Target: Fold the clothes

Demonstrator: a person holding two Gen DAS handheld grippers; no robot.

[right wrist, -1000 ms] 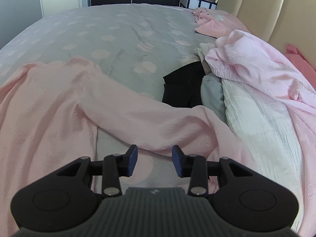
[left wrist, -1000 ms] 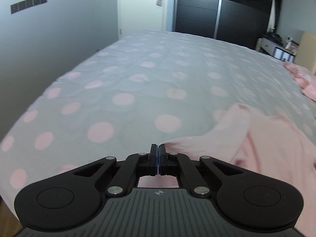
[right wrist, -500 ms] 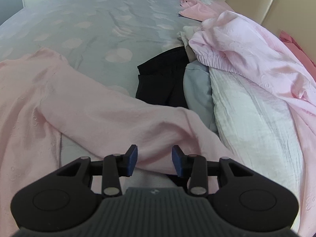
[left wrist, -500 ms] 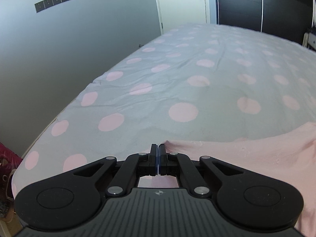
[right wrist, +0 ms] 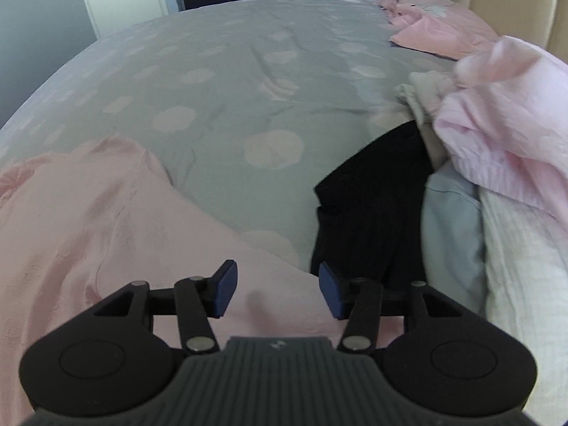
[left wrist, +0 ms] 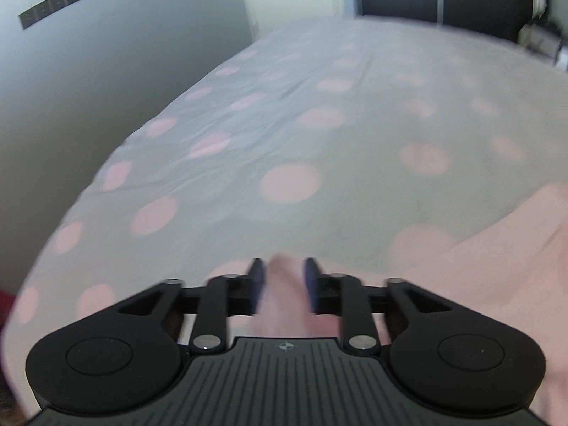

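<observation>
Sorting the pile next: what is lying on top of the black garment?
A beige cloth and a pale blue piece overlap the black garment at its right edge; pink fabric sits above those. How far it extends underneath is hidden.

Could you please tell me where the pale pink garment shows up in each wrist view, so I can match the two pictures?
Left wrist view: the pale pink garment fills the lower right, with a blurred fold between the open left claw.
Right wrist view: it spreads over the lower left, running under the open right claw.
Shared landmark: the grey bedspread with pink dots.
</observation>
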